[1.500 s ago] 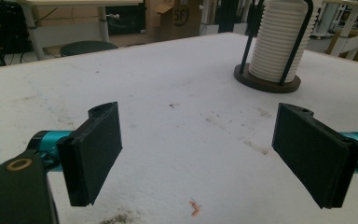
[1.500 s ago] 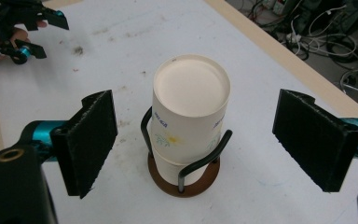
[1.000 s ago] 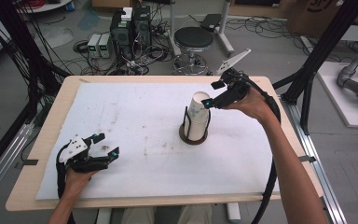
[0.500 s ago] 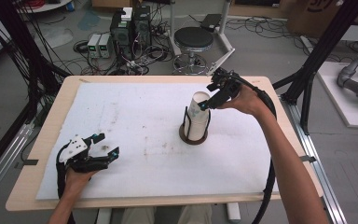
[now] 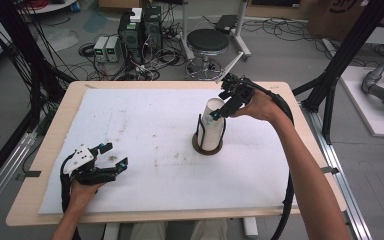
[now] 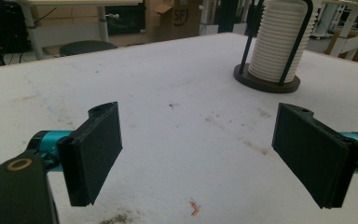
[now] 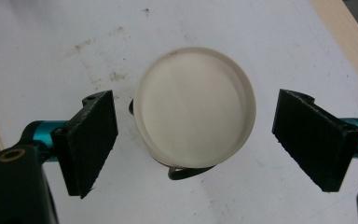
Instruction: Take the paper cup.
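While "SF" reads on a brown cardboard box [image 6: 181,18], the stack of white ribbed cups [image 7: 195,119] sits between the right gripper's [image 7: 195,140] wide-open fingers [image 7: 93,140], untouched; the left gripper's [image 6: 200,154] fingers gape empty, stack at one o'clock.

High view: fixed above the near edge, facing forward and down over the whole worktop [image 5: 145,130]. Left gripper view: low, close, nearly level across the surface toward the stack of cups [image 6: 279,44]. Right gripper view: straight down, close above that stack [image 7: 195,119]. Shared by all three: stack and surrounding surface.
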The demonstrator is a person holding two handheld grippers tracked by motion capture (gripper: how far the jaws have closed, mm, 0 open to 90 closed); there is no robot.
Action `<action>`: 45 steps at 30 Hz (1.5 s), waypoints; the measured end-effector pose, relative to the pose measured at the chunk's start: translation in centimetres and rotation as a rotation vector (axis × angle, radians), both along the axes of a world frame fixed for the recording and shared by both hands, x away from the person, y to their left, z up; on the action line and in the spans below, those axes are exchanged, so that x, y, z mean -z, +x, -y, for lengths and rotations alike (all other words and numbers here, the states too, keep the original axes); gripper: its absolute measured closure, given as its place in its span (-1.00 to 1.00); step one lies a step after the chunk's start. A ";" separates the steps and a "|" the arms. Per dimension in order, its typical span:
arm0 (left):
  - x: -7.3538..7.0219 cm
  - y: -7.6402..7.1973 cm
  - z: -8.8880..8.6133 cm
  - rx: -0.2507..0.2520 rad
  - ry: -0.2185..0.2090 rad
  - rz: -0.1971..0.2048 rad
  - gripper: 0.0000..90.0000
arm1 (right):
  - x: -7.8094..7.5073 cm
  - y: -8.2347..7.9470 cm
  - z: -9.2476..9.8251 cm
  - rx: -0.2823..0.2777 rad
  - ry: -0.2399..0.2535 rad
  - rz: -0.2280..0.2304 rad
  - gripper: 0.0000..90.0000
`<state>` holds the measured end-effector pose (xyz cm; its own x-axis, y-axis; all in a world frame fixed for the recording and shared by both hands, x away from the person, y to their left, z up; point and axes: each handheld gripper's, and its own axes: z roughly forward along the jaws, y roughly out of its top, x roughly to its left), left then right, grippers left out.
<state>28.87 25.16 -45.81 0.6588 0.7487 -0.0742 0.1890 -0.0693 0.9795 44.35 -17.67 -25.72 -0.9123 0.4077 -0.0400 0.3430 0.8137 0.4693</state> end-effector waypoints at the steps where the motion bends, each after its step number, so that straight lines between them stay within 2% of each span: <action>1: 0.0 0.0 0.0 0.000 0.000 0.000 -0.65 | 0.1 0.0 0.0 -0.001 -0.007 0.001 -0.68; 10: 0.0 0.0 0.0 -0.001 -0.001 0.000 -0.65 | 0.2 0.1 -0.3 -0.007 -0.015 0.001 -0.62; 11: 0.0 0.0 0.0 -0.001 -0.001 -0.001 -0.65 | 0.1 0.1 -0.3 -0.019 -0.006 0.001 -0.44; 14: 0.0 0.0 0.0 -0.001 0.000 -0.001 -0.65 | 0.0 0.0 -0.3 -0.020 -0.013 0.006 -0.35; 15: 0.0 0.0 0.0 -0.001 -0.001 -0.001 -0.65 | 0.0 -0.1 -0.3 -0.030 -0.014 0.004 -0.23; 22: 0.0 0.0 0.0 -0.001 0.001 -0.001 -0.65 | -0.1 0.0 -0.4 -0.030 -0.016 0.017 -0.20; 40: 0.0 0.0 0.0 -0.001 0.003 0.000 -0.65 | -0.1 -0.1 -0.4 -0.027 -0.018 0.006 -0.19; 45: 0.0 0.0 0.0 -0.001 0.003 0.000 -0.65 | -0.4 -0.2 -0.5 -0.026 0.002 0.020 -0.19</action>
